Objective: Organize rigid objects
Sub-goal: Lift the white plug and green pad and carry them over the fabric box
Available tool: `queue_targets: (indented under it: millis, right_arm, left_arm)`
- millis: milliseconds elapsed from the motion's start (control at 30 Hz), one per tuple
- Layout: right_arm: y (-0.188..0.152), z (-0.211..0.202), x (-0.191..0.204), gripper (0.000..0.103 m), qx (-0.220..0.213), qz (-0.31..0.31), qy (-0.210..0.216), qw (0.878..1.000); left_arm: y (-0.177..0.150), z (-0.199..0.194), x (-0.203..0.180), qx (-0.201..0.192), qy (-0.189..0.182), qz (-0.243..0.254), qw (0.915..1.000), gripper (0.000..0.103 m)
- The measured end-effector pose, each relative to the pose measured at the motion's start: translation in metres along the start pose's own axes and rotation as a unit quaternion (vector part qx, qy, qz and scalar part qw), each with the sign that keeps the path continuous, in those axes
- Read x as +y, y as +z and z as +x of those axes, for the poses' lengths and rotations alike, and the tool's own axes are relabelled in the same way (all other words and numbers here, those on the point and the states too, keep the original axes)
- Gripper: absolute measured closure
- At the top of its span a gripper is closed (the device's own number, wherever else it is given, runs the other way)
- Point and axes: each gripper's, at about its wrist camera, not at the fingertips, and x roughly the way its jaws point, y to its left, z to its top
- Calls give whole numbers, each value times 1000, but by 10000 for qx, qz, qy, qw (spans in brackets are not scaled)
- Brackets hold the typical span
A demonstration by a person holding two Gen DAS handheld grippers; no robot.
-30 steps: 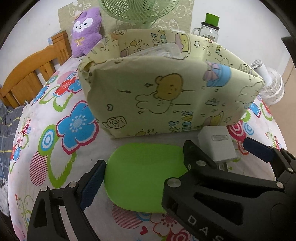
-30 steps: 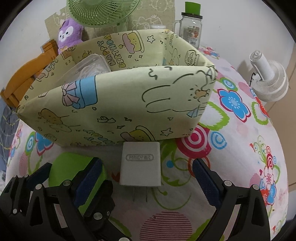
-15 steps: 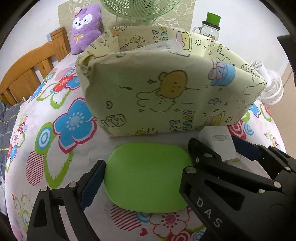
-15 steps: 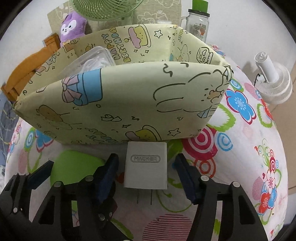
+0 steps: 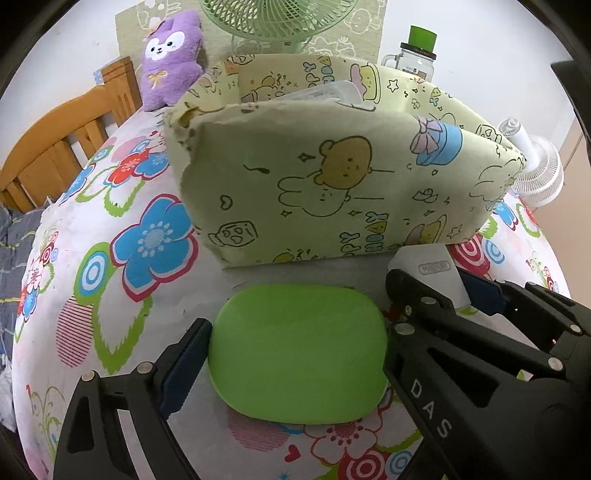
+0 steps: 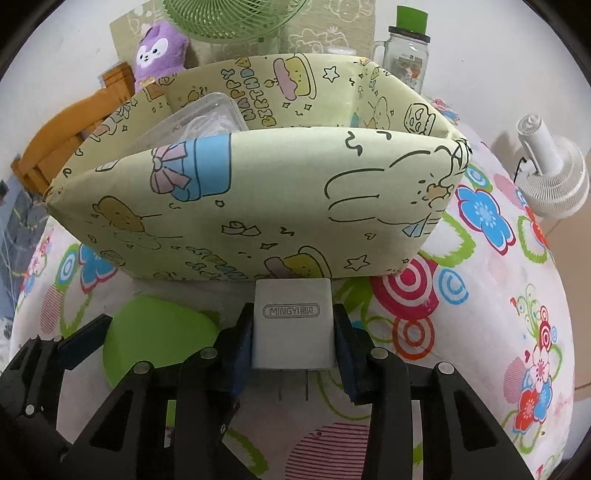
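Observation:
A flat green case [image 5: 295, 350] lies on the flowered tablecloth in front of a pale yellow cartoon-print box [image 5: 332, 192]. My left gripper [image 5: 295, 328] spans the case. Its near pad [image 5: 184, 362] sits against the case's left edge. Its other finger is hidden behind the right gripper [image 5: 439, 288]. In the right wrist view a white charger [image 6: 291, 306] rests at the foot of the box [image 6: 258, 206]. My right gripper [image 6: 293, 325] is shut on it, a pad pressed to each side, prongs pointing toward me. The green case [image 6: 159, 332] shows at the left.
A clear plastic container [image 6: 199, 122] stands inside the box. Behind it are a purple plush [image 5: 170, 55], a green fan [image 5: 280, 18] and a green-lidded glass jar [image 6: 406, 55]. A small white fan [image 6: 554, 177] sits at the right. A wooden chair [image 5: 55, 147] stands at the left.
The right gripper's jaws came together from wide apart and now clamp the white charger. The left gripper and the green case stayed as they were.

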Motion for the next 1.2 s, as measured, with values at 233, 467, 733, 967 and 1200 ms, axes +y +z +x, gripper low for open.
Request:
queue_targets:
  millis: [233, 467, 733, 967, 1200]
  right_arm:
    - [-5, -15, 0, 61, -43, 48, -33, 10000]
    - [-5, -42, 0, 61, -257, 27, -27, 9997]
    - [4, -69, -5, 61, -446, 41, -24, 9990]
    - [9, -99, -9, 61, -602, 55, 23, 9982]
    - [14, -127, -13, 61, -722, 177, 41, 9972]
  left_arm:
    - [-1, -10, 2, -74, 23, -42, 10000, 8]
    - [4, -32, 1, -285, 61, -50, 9996, 8]
    - [7, -62, -6, -487, 172, -41, 9987, 8]
    - [10, -90, -13, -644, 209, -85, 9977, 8]
    - [18, -113, -18, -747, 134, -38, 9971, 8]
